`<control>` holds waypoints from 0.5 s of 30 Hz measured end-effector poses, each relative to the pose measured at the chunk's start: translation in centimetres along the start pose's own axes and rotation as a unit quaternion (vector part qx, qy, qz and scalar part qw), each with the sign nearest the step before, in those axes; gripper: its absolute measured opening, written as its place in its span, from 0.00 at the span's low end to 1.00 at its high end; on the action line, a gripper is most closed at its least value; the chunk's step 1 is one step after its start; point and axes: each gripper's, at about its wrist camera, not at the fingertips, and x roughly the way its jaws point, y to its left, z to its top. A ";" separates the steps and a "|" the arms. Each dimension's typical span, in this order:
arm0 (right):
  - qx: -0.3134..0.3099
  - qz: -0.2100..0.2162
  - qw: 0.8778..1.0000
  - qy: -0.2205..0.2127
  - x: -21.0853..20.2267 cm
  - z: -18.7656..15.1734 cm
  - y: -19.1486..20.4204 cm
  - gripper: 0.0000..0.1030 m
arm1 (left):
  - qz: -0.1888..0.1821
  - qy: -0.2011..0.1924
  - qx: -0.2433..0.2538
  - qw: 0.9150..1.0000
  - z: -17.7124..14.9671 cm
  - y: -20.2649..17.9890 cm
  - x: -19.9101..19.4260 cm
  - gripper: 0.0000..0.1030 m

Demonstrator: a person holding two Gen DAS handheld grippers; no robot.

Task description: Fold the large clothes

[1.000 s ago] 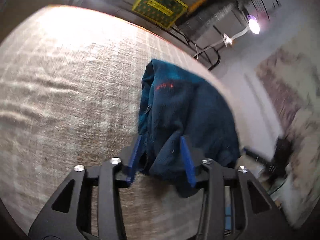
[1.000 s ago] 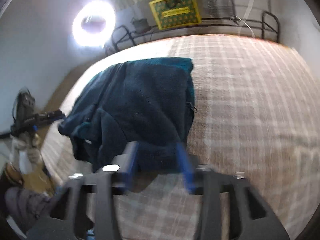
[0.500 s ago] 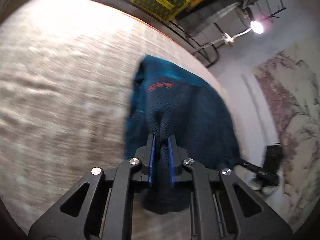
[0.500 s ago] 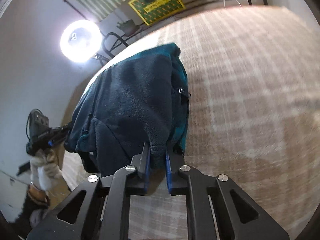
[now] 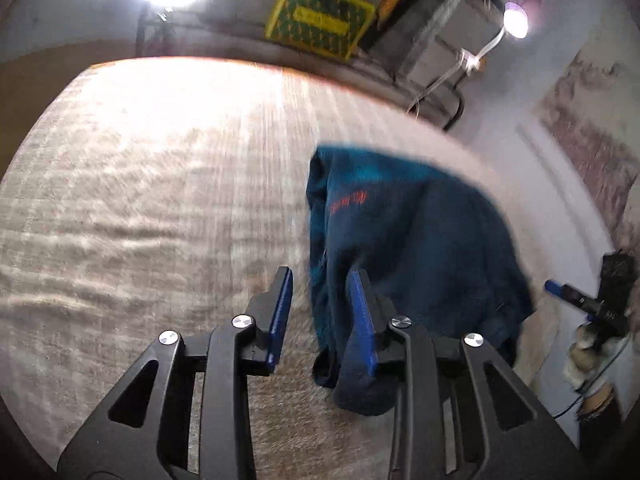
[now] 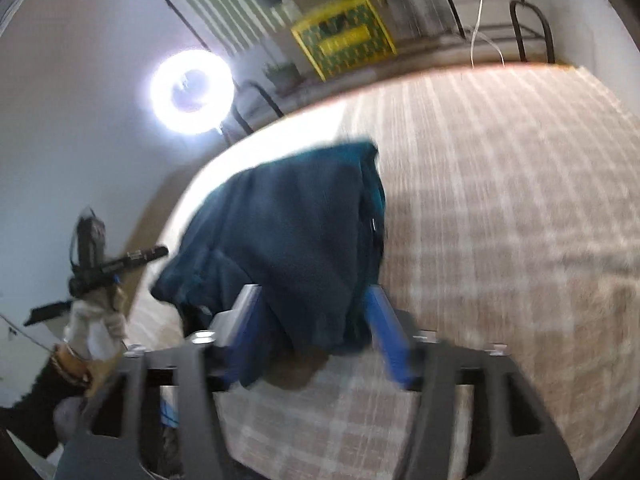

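Observation:
A dark blue fleece jacket (image 5: 420, 240) with red lettering lies folded on a beige plaid cover (image 5: 160, 200). My left gripper (image 5: 320, 276) hangs over its near left corner with the jaws opening. The cloth's edge rests against the right finger (image 5: 362, 320), and the pads do not press on it. In the right wrist view the same jacket (image 6: 296, 232) lies on the cover (image 6: 500, 200). My right gripper (image 6: 312, 292) is over its near hem, jaws opening wide. The fleece lies loose between the fingers.
The jacket lies close to the cover's side edge. Past that edge stands a black device on a stand (image 5: 608, 292) (image 6: 92, 256). Beyond the far edge are a ring light (image 6: 192, 92), a yellow crate (image 5: 320, 20) (image 6: 344, 48) and a small lamp (image 5: 516, 20).
Half a second ago both grippers were pinched on the jacket's near edge. Both have since spread their jaws and let the fleece go, and it now lies flatter.

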 end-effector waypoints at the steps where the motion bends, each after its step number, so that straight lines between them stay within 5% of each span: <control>1: 0.001 0.009 1.000 -0.002 0.0 0.4 -0.2 0.65 | -0.020 -0.004 -0.018 1.000 0.5 0.6 -0.3 0.40; 3: 0.007 0.017 1.000 0.009 1.2 1.4 -0.8 0.68 | -0.057 -0.003 -0.055 0.997 1.5 1.6 -0.3 0.66; 4: 0.009 0.010 1.000 0.013 1.8 1.7 -1.1 0.68 | -0.064 -0.003 -0.067 0.996 1.7 2.0 -0.3 0.69; 7: 0.000 -0.052 0.999 0.004 3.9 3.4 -1.1 0.68 | -0.074 -0.014 -0.078 0.994 3.2 1.5 0.4 0.69; 12: -0.114 -0.071 0.991 -0.018 6.5 7.3 5.1 0.44 | -0.025 -0.023 0.028 0.999 6.0 -5.2 2.6 0.52; 15: -0.168 -0.062 0.984 0.006 9.8 9.2 8.6 0.36 | 0.005 -0.009 0.086 0.996 6.9 -9.1 5.5 0.52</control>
